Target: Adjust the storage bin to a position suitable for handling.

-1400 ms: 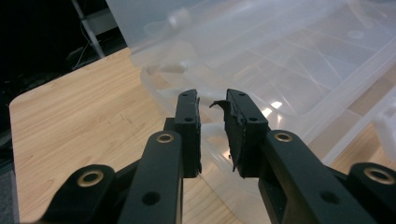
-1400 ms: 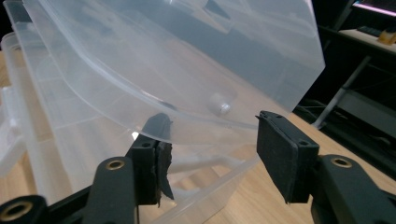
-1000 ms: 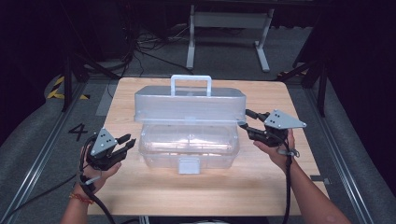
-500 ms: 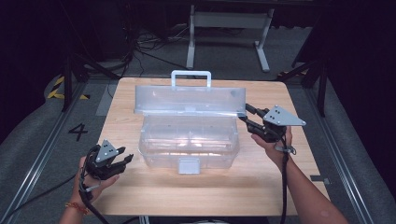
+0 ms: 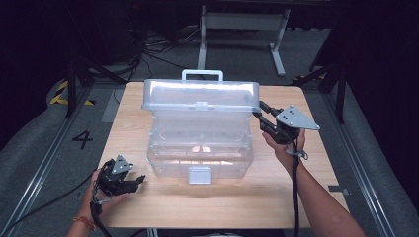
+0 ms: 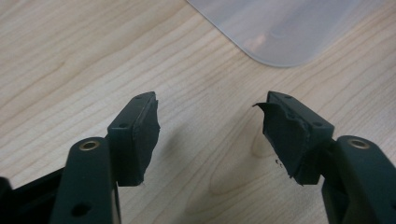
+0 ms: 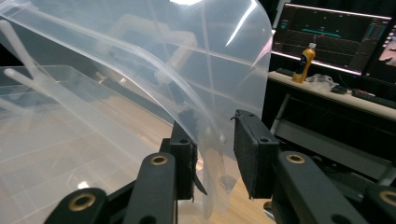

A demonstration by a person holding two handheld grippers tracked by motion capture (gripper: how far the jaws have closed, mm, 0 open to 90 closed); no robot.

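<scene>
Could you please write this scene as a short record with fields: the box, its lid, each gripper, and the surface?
box: clear plastic box in the middle of the wooden table, white latch at its front
lid: lid raised, standing up over the back of the box, handle on top
right gripper: right gripper at the lid's right edge, the edge between its jaws; jaws have just been closing
left gripper: left gripper low over bare wood near the box's front left corner, nothing between its jaws; jaws have just been opening
</scene>
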